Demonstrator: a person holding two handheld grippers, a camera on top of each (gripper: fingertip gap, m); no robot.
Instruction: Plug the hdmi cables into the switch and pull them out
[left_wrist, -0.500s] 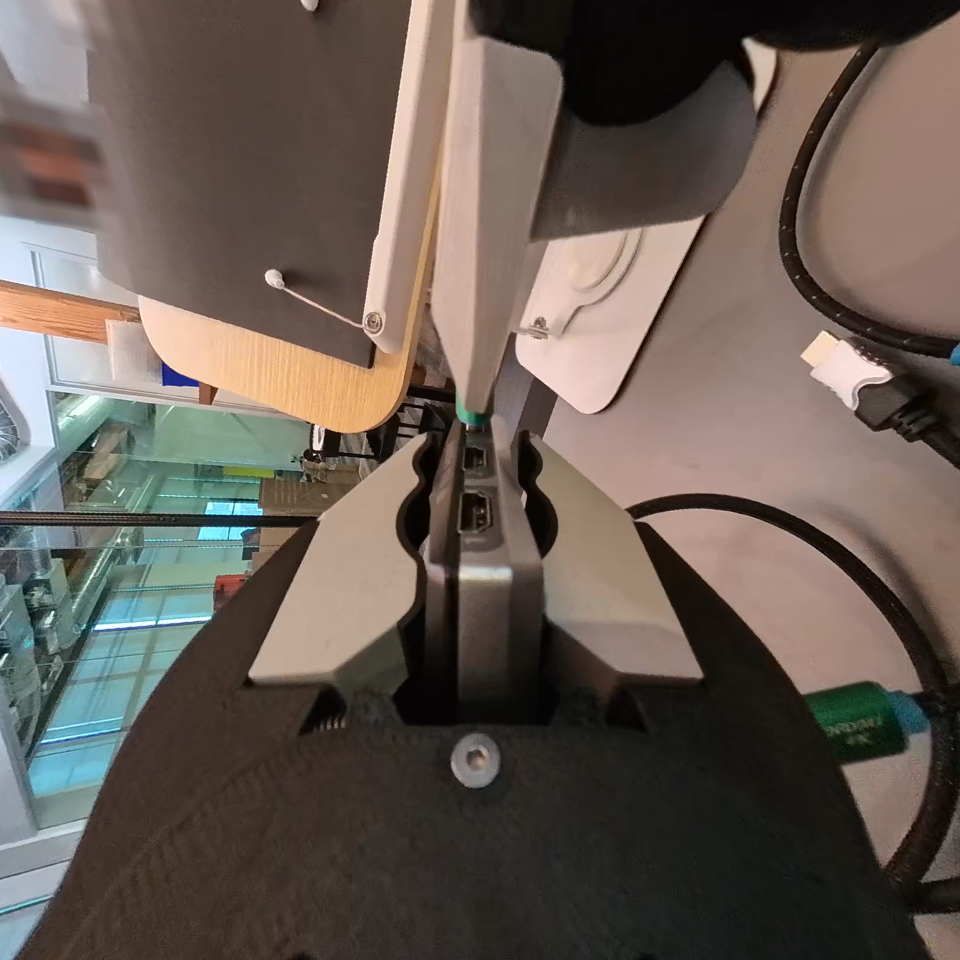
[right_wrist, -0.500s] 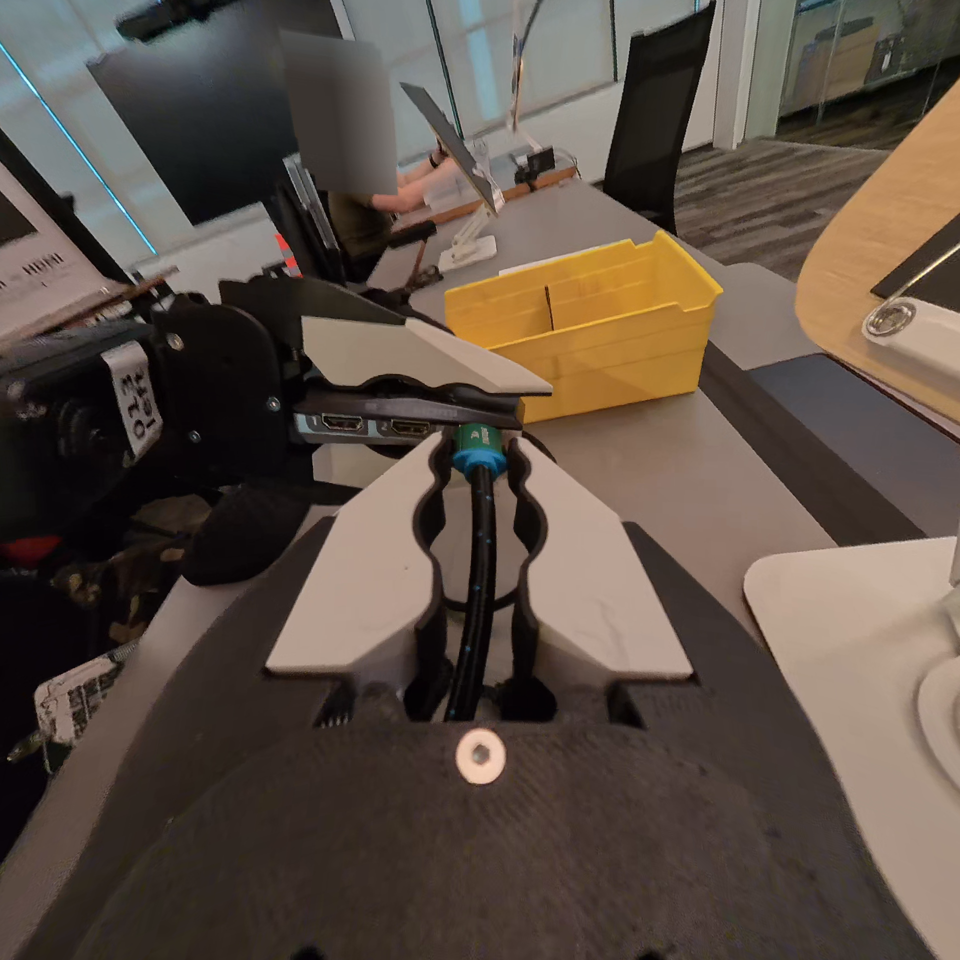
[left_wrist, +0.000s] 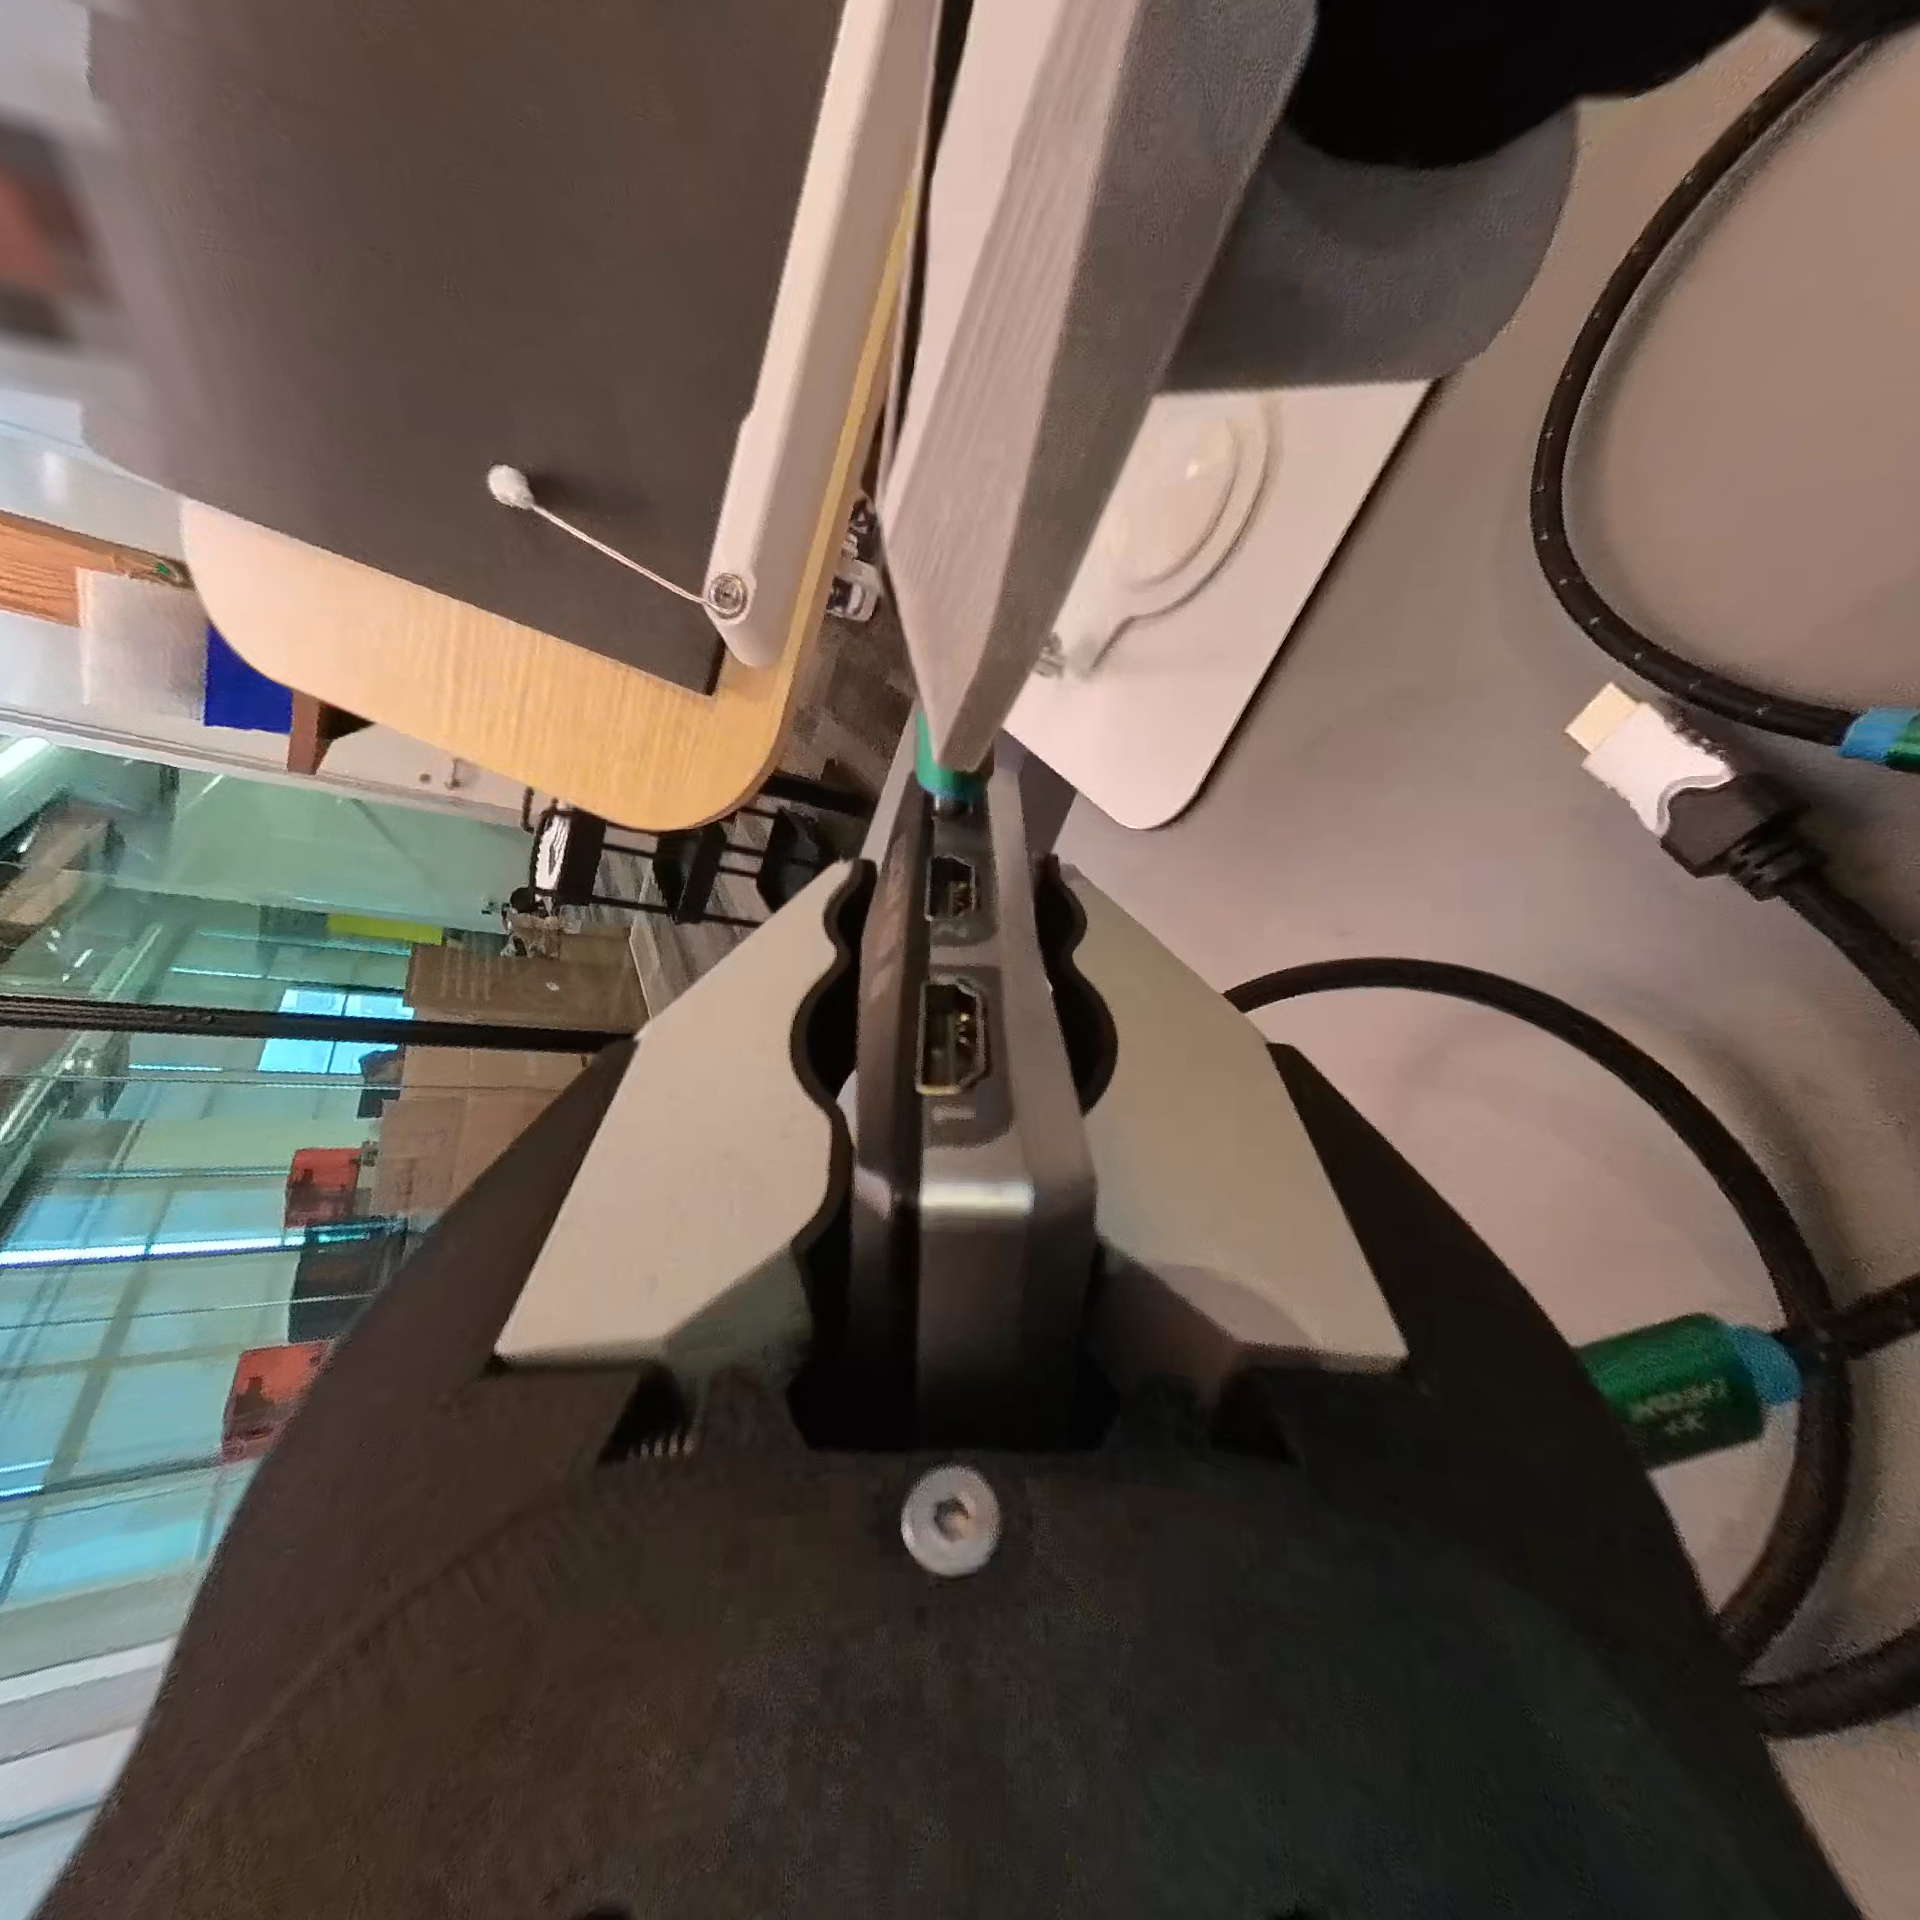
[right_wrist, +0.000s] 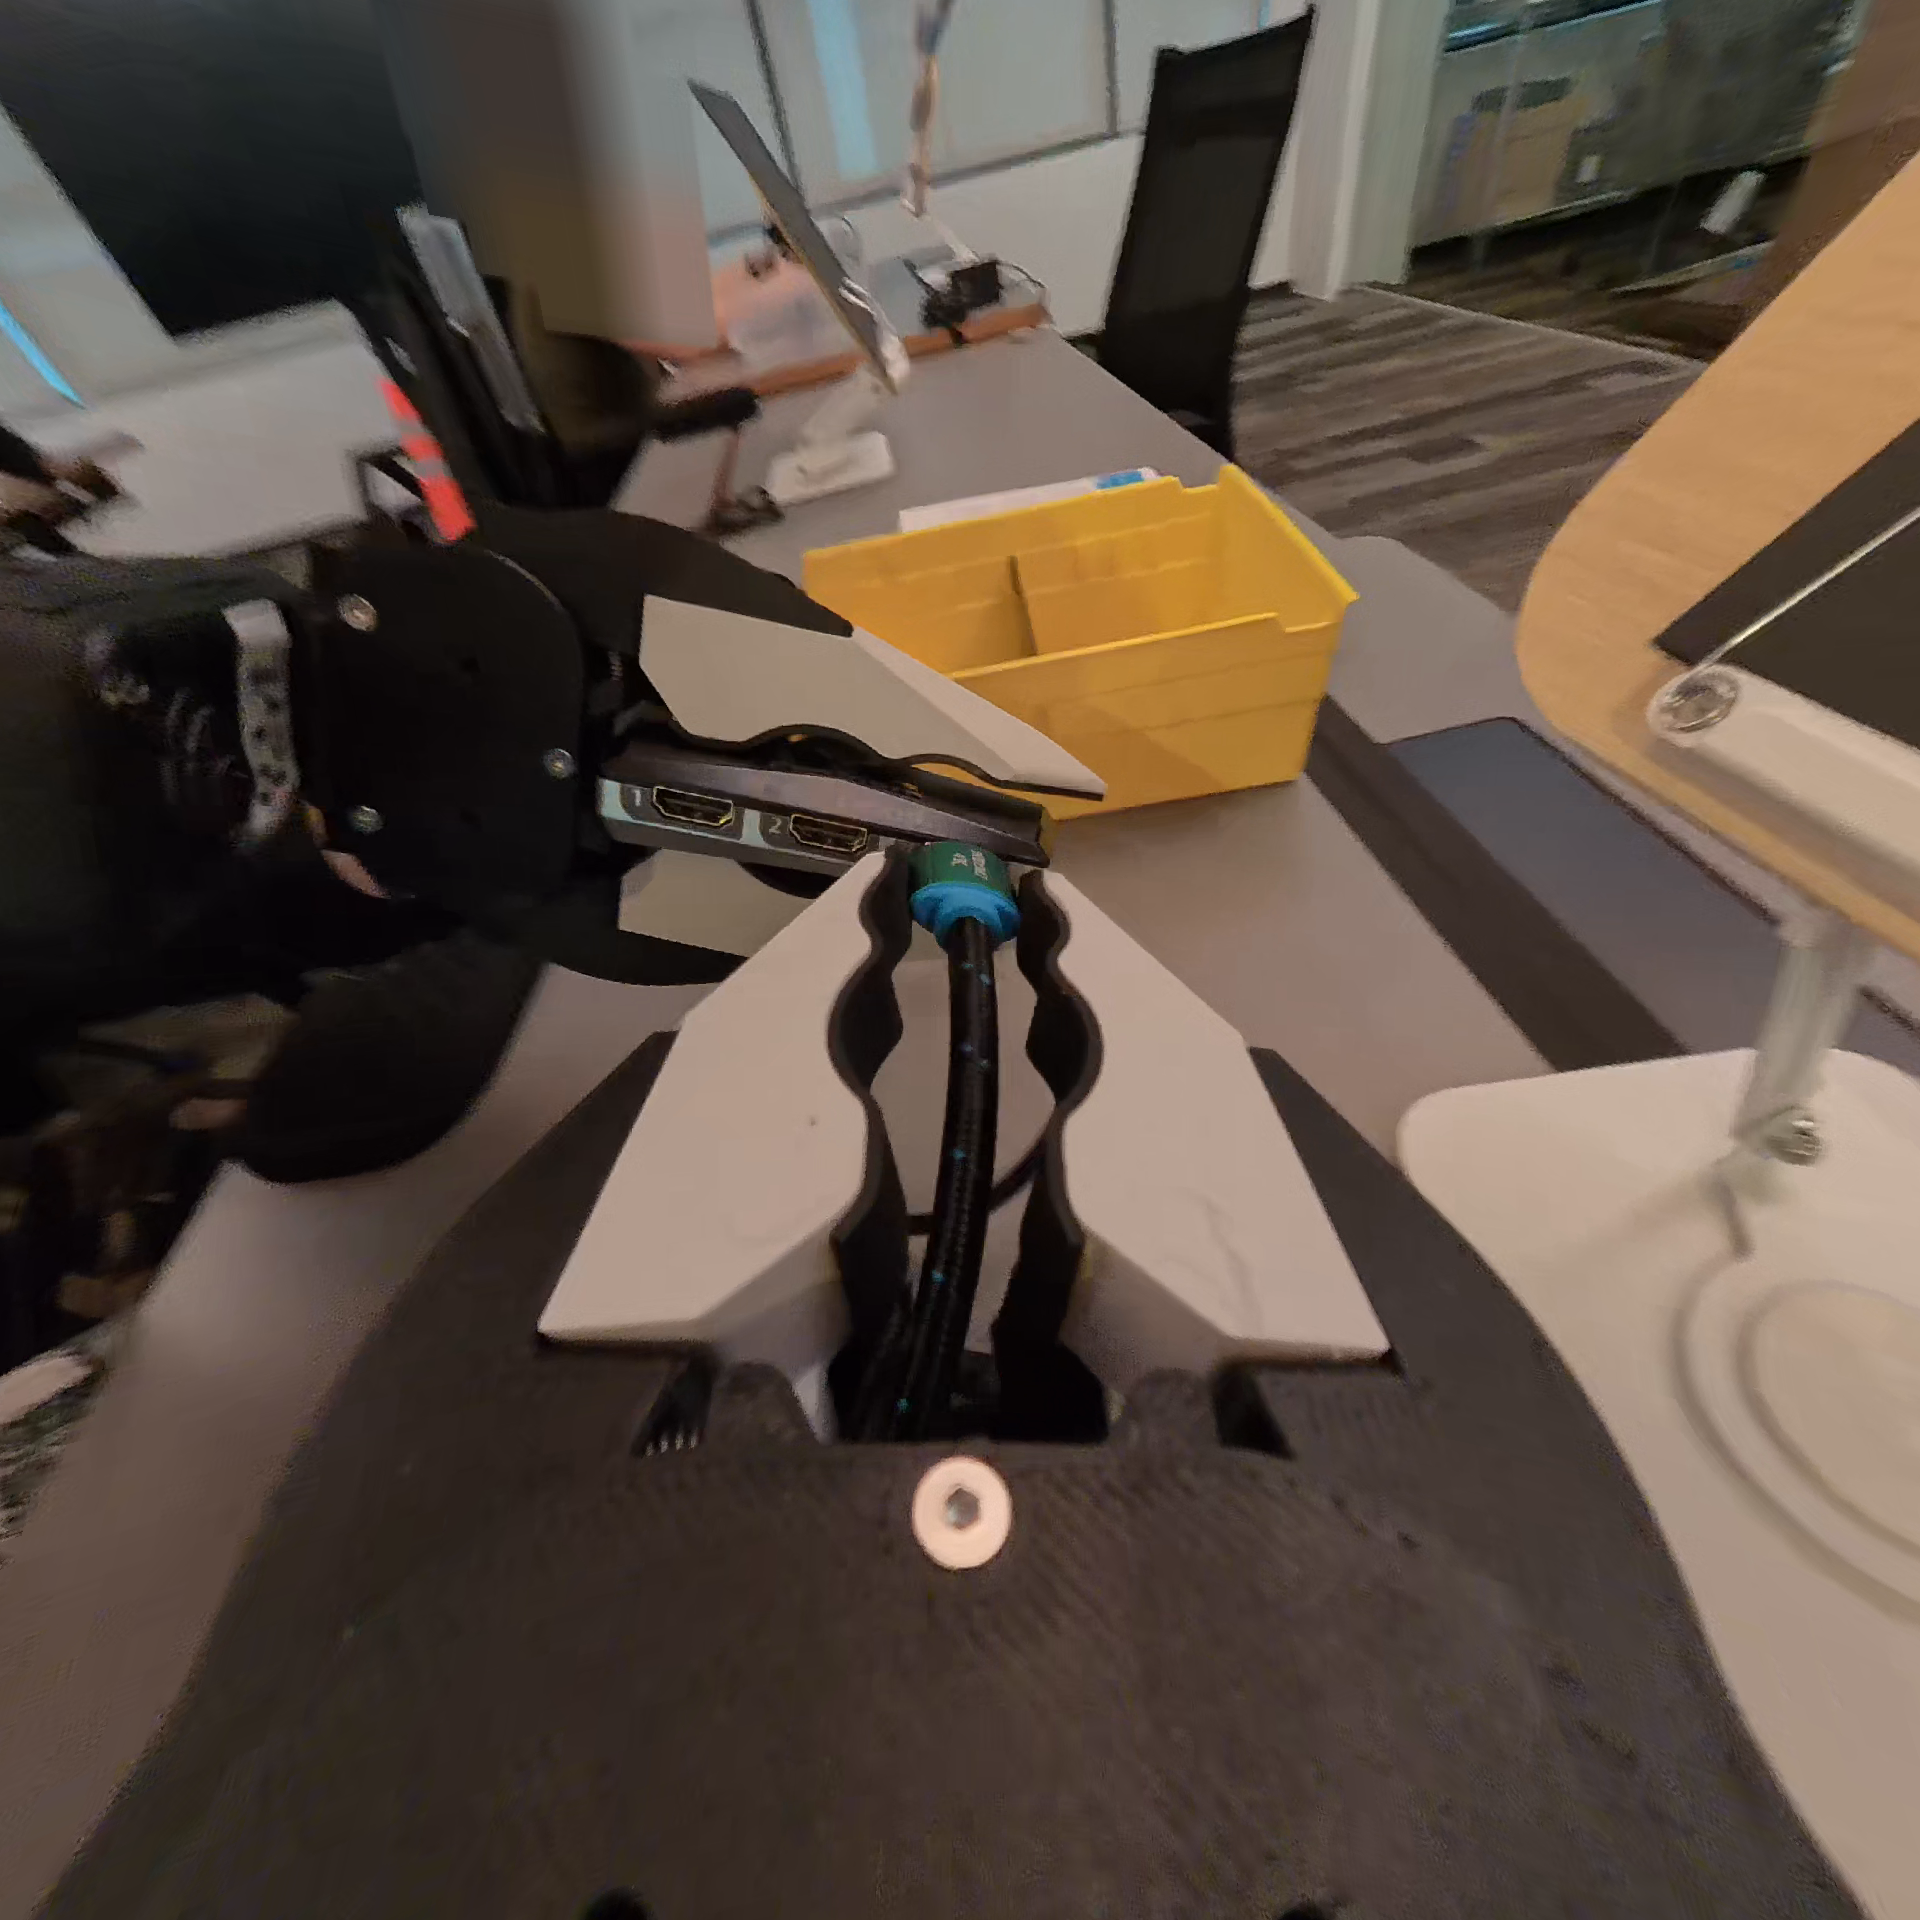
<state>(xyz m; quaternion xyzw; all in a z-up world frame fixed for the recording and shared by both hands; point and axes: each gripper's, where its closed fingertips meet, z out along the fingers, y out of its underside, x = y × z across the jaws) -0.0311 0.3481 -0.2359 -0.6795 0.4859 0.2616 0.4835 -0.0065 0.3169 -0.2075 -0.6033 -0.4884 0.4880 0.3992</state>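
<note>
Green plug at the switch's far port; the joint itself is hidden

Right gripper (right_wrist: 961, 914) clenched on the green HDMI plug (right_wrist: 956, 868), its tip out of sight beneath the switch (right_wrist: 790, 816); left gripper (left_wrist: 961, 894) clamps that switch above the tabletop (right_wrist: 1299, 914); two ports empty.

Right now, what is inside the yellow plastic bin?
The yellow plastic bin shows a yellow divider splitting it into compartments, and nothing else in the parts visible. Its front wall hides the bottom, so small things there cannot be seen.

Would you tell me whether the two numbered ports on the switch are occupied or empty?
Empty. Both ports on the switch show open gold-rimmed sockets; the green plug sits at the switch's face beyond them.
</note>
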